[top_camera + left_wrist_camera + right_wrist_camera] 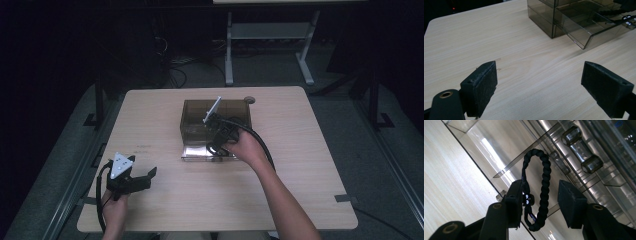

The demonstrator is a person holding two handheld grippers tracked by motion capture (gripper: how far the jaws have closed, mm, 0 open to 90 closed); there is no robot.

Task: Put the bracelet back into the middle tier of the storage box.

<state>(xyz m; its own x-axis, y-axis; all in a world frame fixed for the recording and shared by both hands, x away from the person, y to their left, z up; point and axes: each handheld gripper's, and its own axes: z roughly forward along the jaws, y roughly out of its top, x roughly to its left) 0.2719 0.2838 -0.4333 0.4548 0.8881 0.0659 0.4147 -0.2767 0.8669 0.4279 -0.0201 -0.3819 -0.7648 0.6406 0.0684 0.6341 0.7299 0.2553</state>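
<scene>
The smoky clear plastic drawer box (192,122) stood near the middle of the pale wooden bench (310,165), and everything else is placed against it. Its lower drawer (192,151) was pulled out toward the person, its front edge lying on the near side of the box.

The right tool (216,131), held in the person's right hand (245,147), hovered over that open drawer, angled down into it, with its cable arching away on the box's right side. In the right gripper view, a black braided bracelet (541,185) lay looped between the two black jaws. One side of the loop, with its small bead and clasp, rested against the left pad (515,202), while the right pad (571,203) stood clear of the cord, so the jaws were parted and not pinching it. The bracelet lay over the clear floor of the drawer. Beyond it, deeper in the box, sat a clear cylindrical item with dark ends (584,152); what it was could not be told.

The left tool (142,179) rested well off to the box's near left, close to the bench's front corner, held by the left hand (114,207). Its jaws were spread wide with nothing between them, pointed across bare wood toward the box (549,22).
</scene>
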